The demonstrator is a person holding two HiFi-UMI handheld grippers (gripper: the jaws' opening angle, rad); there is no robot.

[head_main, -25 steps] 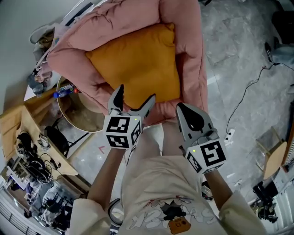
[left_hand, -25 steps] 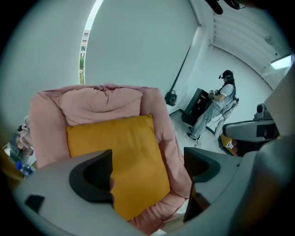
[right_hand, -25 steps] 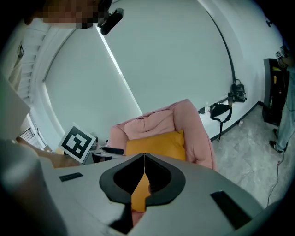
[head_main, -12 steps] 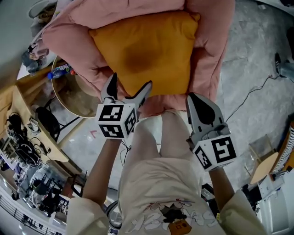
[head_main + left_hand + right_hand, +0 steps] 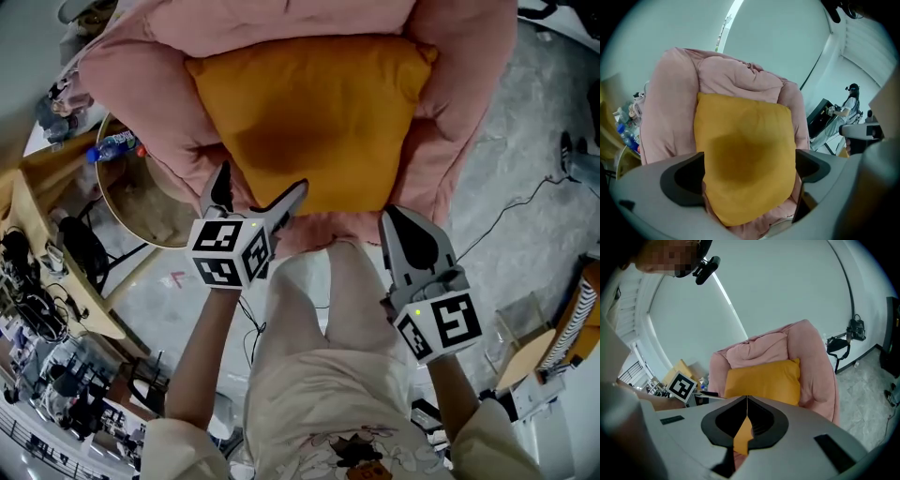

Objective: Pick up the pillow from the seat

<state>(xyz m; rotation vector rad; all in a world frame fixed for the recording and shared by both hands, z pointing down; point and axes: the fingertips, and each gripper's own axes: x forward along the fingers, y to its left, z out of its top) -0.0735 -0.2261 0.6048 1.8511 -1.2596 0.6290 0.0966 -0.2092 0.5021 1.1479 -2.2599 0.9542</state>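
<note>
The person wears a cream short-sleeved T-shirt (image 5: pixel 328 394) with a cartoon print (image 5: pixel 361 455).

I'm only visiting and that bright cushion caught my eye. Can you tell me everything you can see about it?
The pillow is a plump, squarish, mustard-orange cushion of plain soft cloth, with pointed corners and a darker patch in its middle, perhaps a shadow. It leans against the back of the padded pink seat, whose puffy sides wrap around it. The left gripper, its jaws opening, frames the pillow's front edge without pressing on it.
</note>
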